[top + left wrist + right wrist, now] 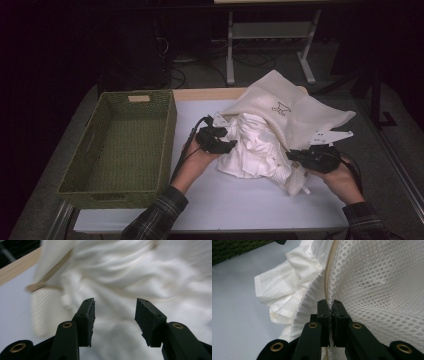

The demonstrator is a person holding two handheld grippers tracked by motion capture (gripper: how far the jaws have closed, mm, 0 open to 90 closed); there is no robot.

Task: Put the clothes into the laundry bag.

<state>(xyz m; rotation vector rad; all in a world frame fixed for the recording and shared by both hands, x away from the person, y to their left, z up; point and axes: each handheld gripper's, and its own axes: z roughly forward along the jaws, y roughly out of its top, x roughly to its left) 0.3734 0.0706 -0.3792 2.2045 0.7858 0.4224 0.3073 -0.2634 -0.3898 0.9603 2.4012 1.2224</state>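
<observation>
A cream mesh laundry bag (295,107) lies on the white table top, its mouth turned toward me. White cloth (252,145) spills out of that mouth. My left gripper (227,145) is open at the left side of the cloth. In the left gripper view its jaws stand apart with the white cloth (120,290) just beyond them, and my left gripper (114,312) holds nothing. My right gripper (295,156) is shut on the bag's rim at the right. The right gripper view shows my right gripper (332,311) pinching the mesh bag (377,282) at its edge, with white cloth (287,287) to the left.
A green woven basket (82,150) stands on the left part of the table, with nothing inside. A wooden strip (205,93) runs along the table's far edge. Beyond it are metal stand legs (230,55) on a dark floor. The white table surface (235,205) lies bare in front.
</observation>
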